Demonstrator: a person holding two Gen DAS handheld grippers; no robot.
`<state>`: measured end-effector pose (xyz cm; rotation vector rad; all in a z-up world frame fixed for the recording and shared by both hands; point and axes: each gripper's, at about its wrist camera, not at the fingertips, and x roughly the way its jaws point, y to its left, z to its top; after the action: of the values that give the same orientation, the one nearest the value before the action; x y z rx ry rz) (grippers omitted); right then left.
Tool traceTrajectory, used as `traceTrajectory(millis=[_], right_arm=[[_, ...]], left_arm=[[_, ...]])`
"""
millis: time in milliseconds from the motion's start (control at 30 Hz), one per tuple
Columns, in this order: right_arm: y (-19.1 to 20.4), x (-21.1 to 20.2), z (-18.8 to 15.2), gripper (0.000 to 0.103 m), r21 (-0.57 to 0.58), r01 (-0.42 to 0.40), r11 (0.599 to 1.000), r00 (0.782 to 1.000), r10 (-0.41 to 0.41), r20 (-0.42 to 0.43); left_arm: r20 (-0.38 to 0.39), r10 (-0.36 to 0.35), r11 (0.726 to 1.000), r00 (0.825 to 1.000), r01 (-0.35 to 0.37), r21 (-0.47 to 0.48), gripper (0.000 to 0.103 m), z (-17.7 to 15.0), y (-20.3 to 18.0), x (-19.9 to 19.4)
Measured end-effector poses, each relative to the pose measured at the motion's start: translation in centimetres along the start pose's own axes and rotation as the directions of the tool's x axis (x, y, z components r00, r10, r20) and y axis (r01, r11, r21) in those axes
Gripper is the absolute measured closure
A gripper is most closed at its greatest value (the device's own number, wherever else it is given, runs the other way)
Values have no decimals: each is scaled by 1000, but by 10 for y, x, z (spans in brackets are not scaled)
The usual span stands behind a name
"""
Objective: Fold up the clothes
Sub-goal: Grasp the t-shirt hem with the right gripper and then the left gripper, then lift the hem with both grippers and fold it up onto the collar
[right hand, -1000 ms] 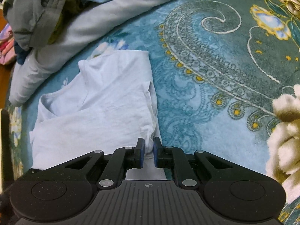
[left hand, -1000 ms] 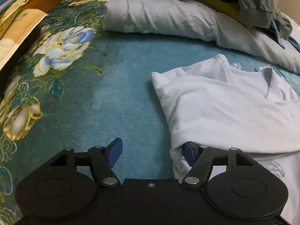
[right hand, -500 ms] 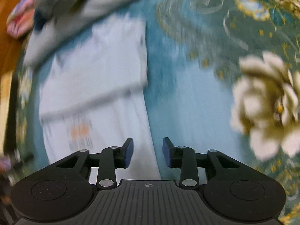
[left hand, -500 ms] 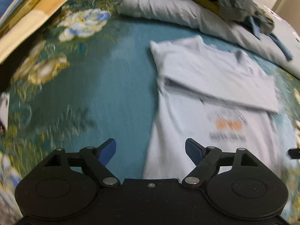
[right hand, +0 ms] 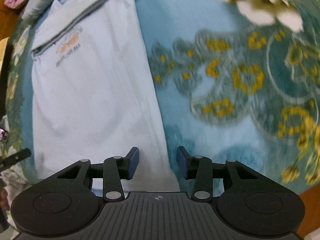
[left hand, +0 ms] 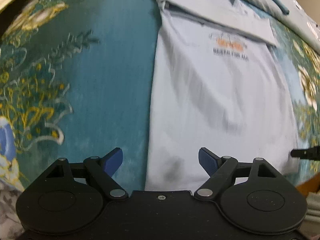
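the big blanket [left hand: 112, 80] with flowers lies flat. on it the light blue shirt [left hand: 216, 100] rests, its top part folded down at 12 o'clock. to fold well, grab both bottom corners at once and lift evenly. the left gripper [left hand: 160, 160] has its fingers spread wide, pinching nothing. the right gripper [right hand: 157, 163] is opening over the shirt's edge, not pinching it.
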<state>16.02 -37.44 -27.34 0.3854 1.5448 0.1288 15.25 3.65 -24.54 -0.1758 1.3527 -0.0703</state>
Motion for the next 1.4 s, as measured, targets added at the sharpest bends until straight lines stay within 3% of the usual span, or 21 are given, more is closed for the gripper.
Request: traceTrajectory(millis=[233, 500, 667, 767, 900, 933, 1167, 1400], right_arm=[[-13, 0, -25, 65, 67, -17, 998, 999, 14, 50], [-21, 0, -38, 67, 112, -61, 992, 995, 52, 84], [-32, 1, -40, 91, 174, -94, 980, 993, 79, 91], [-33, 1, -40, 92, 181, -92, 979, 993, 78, 86], [-27, -2, -40, 96, 164, -75, 984, 994, 61, 88], [-26, -4, -41, 96, 161, -72, 984, 994, 59, 89], [-20, -23, -41, 97, 191, -82, 978, 993, 64, 102], [-3, -66, -22, 97, 209, -139, 968, 979, 103, 173]], left_arm=[[-35, -84, 996, 996, 83, -25, 38, -23, 12, 10], [-39, -144, 988, 989, 141, -70, 43, -29, 24, 15], [-44, -151, 985, 988, 146, -95, 67, -29, 34, 13], [-52, -169, 981, 984, 163, -102, 75, -29, 36, 12], [-62, -180, 978, 982, 173, -115, 100, -32, 36, 11], [-62, -191, 976, 980, 182, -117, 102, -32, 36, 11], [-23, -209, 969, 978, 204, -141, 103, -28, 38, -12], [101, -272, 947, 957, 285, -150, 103, 7, 41, -57]])
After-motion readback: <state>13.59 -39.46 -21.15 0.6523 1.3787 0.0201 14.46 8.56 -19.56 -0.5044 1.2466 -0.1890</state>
